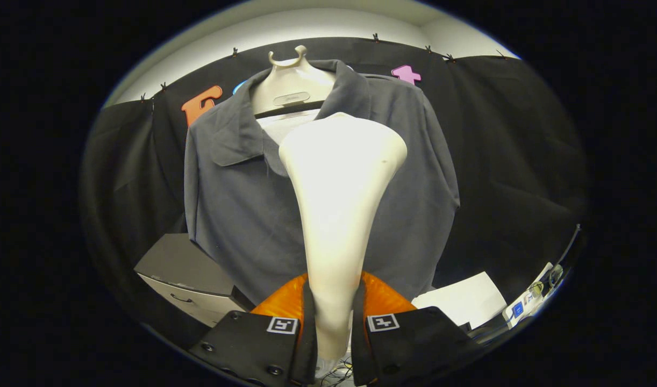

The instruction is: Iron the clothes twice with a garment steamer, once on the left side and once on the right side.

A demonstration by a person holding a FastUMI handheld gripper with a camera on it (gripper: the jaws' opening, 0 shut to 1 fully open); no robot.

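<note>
While clamped in the hand-held gripper (332, 322), steamer (339, 204) before shirt (242, 199) center.

1. The gripper (331, 322) has both fingers clamped on the neck of the garment steamer (339, 215), so the slot between them is full, no room there.
2. The steamer's wide head sits straight ahead, in front of the grey polo shirt (237, 199), covering the middle of its chest.
3. Shirt panels either side of the head are open cloth, nothing in front of them.
4. Up top, the cream hanger (288, 86) fills the collar opening.
5. Low and beside the shirt's hem, a grey cabinet (186, 279) juts in.
6. On the other side, a white sheet (463, 301) lies flat, with small clutter beyond it.
</note>
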